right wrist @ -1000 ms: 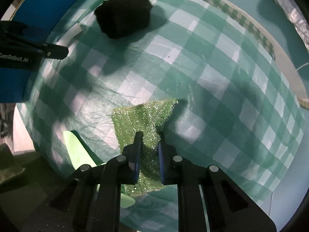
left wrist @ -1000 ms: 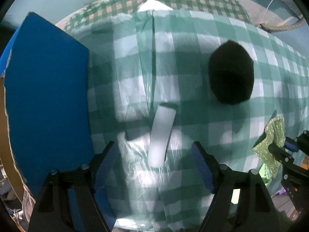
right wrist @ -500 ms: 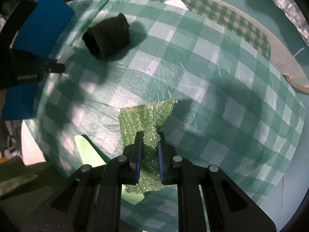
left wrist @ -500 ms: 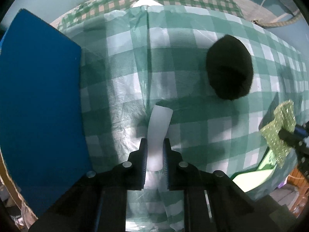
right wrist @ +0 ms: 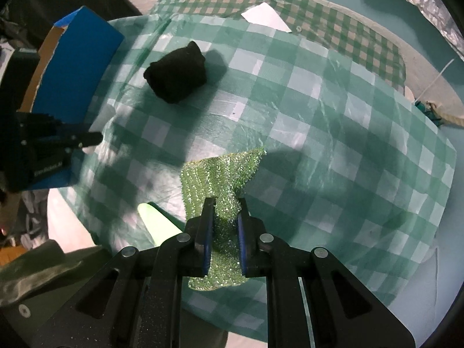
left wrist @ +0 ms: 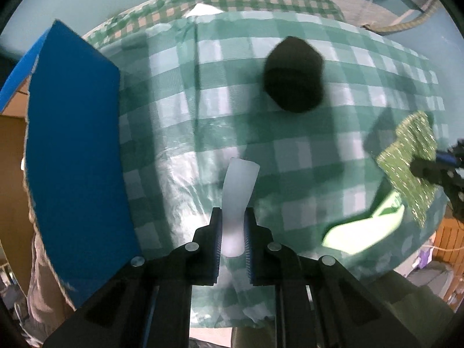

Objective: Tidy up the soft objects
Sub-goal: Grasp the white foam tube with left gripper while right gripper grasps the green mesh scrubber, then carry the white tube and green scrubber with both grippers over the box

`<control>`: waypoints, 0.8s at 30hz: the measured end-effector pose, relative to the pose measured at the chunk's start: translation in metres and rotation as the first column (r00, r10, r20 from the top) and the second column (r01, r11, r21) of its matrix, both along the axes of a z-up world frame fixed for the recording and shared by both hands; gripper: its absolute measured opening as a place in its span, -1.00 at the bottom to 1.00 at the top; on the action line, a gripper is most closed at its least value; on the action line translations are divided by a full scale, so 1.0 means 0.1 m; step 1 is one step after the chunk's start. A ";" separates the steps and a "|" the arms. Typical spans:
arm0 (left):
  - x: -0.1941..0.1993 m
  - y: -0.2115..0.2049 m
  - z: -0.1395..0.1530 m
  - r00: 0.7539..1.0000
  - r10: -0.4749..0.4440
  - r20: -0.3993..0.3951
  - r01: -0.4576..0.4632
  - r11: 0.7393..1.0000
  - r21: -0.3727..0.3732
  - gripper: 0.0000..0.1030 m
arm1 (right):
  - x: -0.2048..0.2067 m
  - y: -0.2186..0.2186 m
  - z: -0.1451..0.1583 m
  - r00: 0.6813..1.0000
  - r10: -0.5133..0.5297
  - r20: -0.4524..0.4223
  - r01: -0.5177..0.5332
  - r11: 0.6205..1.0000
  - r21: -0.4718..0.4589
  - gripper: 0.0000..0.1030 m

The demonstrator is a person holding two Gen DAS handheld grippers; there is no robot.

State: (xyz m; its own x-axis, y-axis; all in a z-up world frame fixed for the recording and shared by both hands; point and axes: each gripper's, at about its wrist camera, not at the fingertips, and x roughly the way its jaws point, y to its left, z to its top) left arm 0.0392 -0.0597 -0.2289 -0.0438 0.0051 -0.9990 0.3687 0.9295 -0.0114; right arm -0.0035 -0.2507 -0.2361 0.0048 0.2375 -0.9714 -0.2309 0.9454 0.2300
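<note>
My left gripper (left wrist: 233, 217) is shut on a white foam strip (left wrist: 239, 187), which sticks out ahead of the fingers above the green checked tablecloth (left wrist: 290, 150). My right gripper (right wrist: 224, 208) is shut on a glittery green cloth (right wrist: 220, 174) that hangs lifted off the table; the same cloth (left wrist: 411, 159) shows at the right edge of the left wrist view. A black soft bundle (left wrist: 293, 75) lies alone on the tablecloth, also seen as the dark bundle (right wrist: 177, 75) in the right wrist view. The left gripper (right wrist: 87, 139) appears at the left there.
A blue cardboard box (left wrist: 75, 156) stands at the left side of the table, its flap up. A light green flat object (left wrist: 365, 232) lies near the front edge under the cloth. A white paper (right wrist: 265, 17) sits at the far side.
The left gripper closed on the white strip and lifted it slightly. The right gripper rose with the green cloth, which now hangs clear of the table.
</note>
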 end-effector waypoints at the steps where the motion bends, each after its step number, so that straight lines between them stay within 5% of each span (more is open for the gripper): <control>1: -0.01 -0.01 0.03 1.000 -0.007 0.004 0.007 1.000 -0.004 -0.73 | -0.02 0.00 0.03 1.000 0.001 0.003 -0.001 1.000 -0.004 -0.76; 24: -0.40 -0.20 0.25 0.996 -0.090 0.027 0.091 0.996 -0.024 -0.73 | -0.16 -0.64 -0.09 0.991 -0.134 -0.007 0.133 0.987 -0.086 -0.76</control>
State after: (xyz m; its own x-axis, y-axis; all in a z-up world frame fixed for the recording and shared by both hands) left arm -0.0010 -0.0794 -0.2040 -0.0182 -0.0176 -0.9997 0.4518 0.8918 -0.0239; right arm -0.0196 -0.3144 -0.2449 0.0187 0.1515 -0.9883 -0.0990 0.9839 0.1489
